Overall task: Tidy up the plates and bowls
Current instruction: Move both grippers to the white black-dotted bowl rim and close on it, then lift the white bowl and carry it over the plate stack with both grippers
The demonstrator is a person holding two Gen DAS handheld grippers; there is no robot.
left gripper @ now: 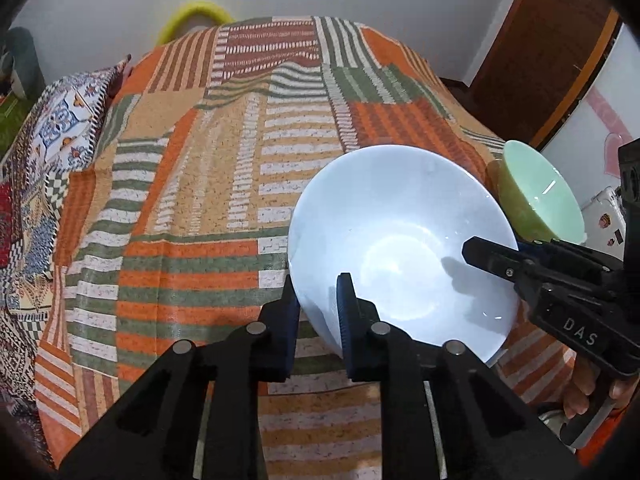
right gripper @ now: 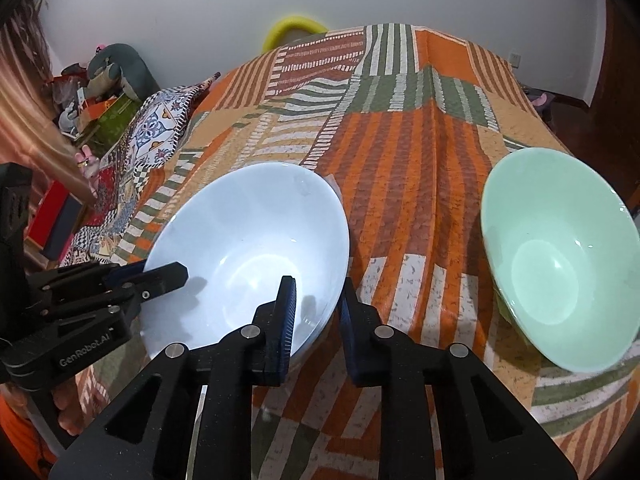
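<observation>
A large pale blue bowl [left gripper: 400, 248] sits on the patterned bedspread [left gripper: 224, 184]; it also shows in the right wrist view [right gripper: 248, 248]. My left gripper [left gripper: 318, 312] straddles its near-left rim, one finger inside and one outside, shut on the rim. My right gripper [right gripper: 318, 312] straddles the bowl's right rim the same way; it shows in the left wrist view [left gripper: 496, 256] reaching over the bowl. A mint green bowl [right gripper: 560, 256] stands to the right, apart from both grippers; it also shows in the left wrist view [left gripper: 540, 192].
A patterned pillow [left gripper: 68, 120] lies at the left of the bed. A yellow ring [left gripper: 196, 14] is behind the far edge. A wooden door [left gripper: 552, 40] stands at the right. Clutter and toys [right gripper: 108, 80] lie left of the bed.
</observation>
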